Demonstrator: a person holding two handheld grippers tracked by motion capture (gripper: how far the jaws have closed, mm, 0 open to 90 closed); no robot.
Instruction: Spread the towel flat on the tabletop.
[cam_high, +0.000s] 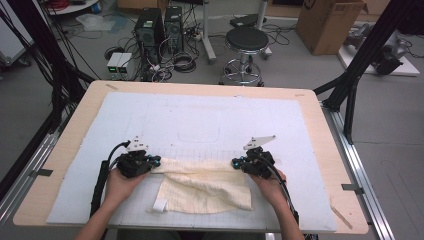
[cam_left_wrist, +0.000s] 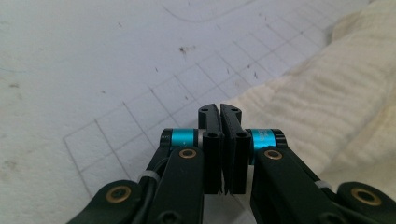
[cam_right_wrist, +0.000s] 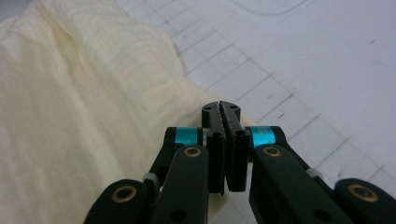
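Grippers left (cam_high: 156, 161) and right (cam_high: 235, 162) clamped on opposite corners of cream towel (cam_high: 205, 185), folded on gridded mat (cam_high: 200, 120).

Cream towel (cam_high: 205, 183) — soft, ribbed cloth

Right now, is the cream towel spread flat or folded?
Folded: the cream towel lies doubled, its upper layer's edge crossing the lower in the high view, one corner at each shut gripper, left and right.
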